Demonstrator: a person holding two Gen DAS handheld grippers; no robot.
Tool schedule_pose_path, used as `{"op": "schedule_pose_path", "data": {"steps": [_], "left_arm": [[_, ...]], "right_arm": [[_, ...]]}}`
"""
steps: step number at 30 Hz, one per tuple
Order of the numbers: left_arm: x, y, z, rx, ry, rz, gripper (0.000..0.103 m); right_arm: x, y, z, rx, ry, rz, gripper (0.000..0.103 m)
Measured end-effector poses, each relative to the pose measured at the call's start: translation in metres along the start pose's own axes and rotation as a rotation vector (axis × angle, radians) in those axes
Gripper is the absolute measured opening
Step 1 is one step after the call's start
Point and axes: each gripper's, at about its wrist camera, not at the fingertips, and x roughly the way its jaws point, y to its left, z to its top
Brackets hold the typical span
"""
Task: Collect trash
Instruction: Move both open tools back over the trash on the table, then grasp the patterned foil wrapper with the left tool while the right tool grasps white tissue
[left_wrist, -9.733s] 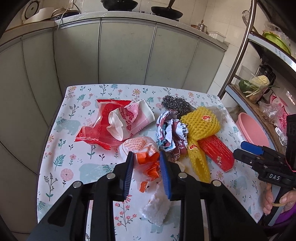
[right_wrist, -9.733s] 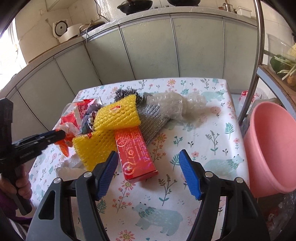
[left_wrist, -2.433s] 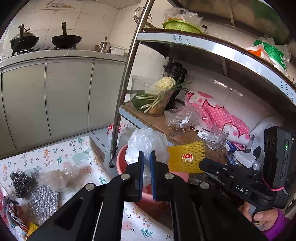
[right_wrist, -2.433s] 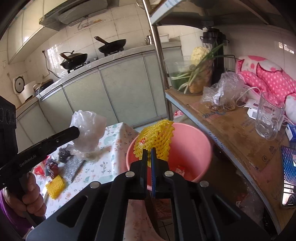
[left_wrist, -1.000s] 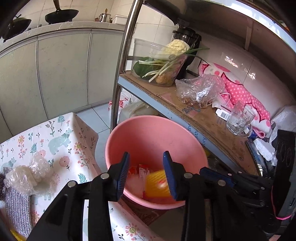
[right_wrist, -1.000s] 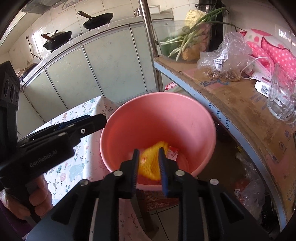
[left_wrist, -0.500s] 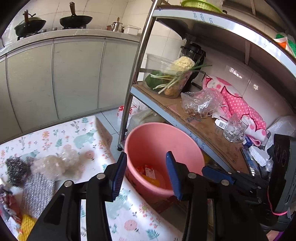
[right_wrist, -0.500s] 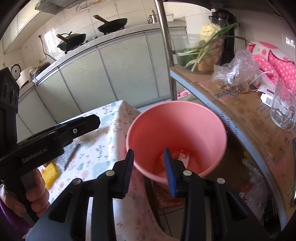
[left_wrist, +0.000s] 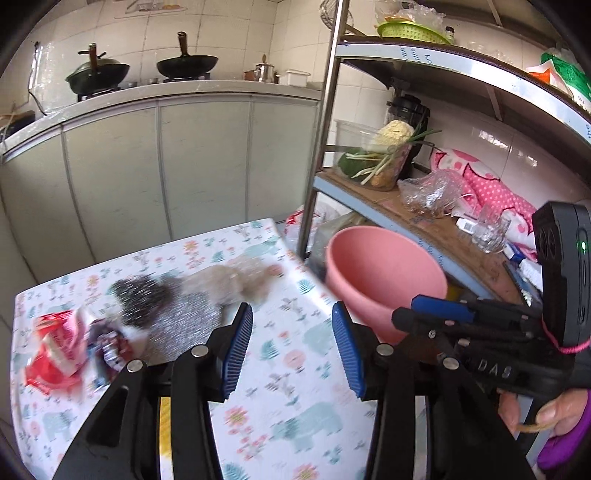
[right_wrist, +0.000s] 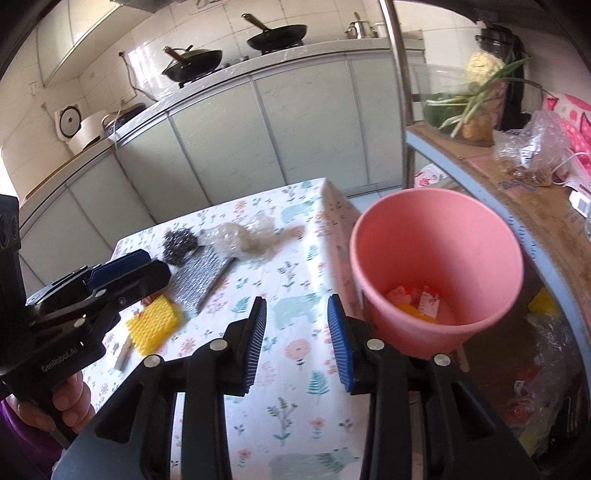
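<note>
A pink bucket (right_wrist: 436, 251) stands beside the table's right edge and holds yellow foam net and wrappers (right_wrist: 417, 302); it also shows in the left wrist view (left_wrist: 384, 273). On the floral table (right_wrist: 295, 295) lie bubble wrap (right_wrist: 243, 236), a steel scourer (right_wrist: 177, 243), a silver pad (right_wrist: 199, 280) and a yellow foam net (right_wrist: 153, 325). Red wrappers (left_wrist: 55, 347) lie at the left. My left gripper (left_wrist: 291, 343) is open and empty over the table. My right gripper (right_wrist: 297, 339) is open and empty, just left of the bucket.
A metal shelf post (left_wrist: 321, 125) rises behind the bucket. The wooden shelf (left_wrist: 436, 229) holds vegetables, a plastic bag and a glass. Grey kitchen cabinets (left_wrist: 166, 162) stand behind the table. Bags lie on the floor under the shelf (right_wrist: 546, 369).
Both grippers dropped their trash into the bucket and opened. They have since pulled back and swung left toward the table.
</note>
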Motion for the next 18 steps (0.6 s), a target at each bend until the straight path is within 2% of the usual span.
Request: {"op": "schedule_pose_path", "data": {"steps": [5, 10, 18], "left_arm": [[-0.025, 0.036, -0.023, -0.016, -0.001, 0.081, 0.044], [-0.046, 0.079, -0.041, -0.078, -0.014, 0.157, 0.044], [-0.057, 0.134, -0.065, -0.206, 0.015, 0.212, 0.044]], "right_arm": [[0.014, 0.019, -0.004, -0.016, 0.030, 0.043, 0.035], [0.032, 0.033, -0.001, -0.035, 0.058, 0.075, 0.035], [0.068, 0.058, 0.019, -0.061, 0.102, 0.139, 0.035]]}}
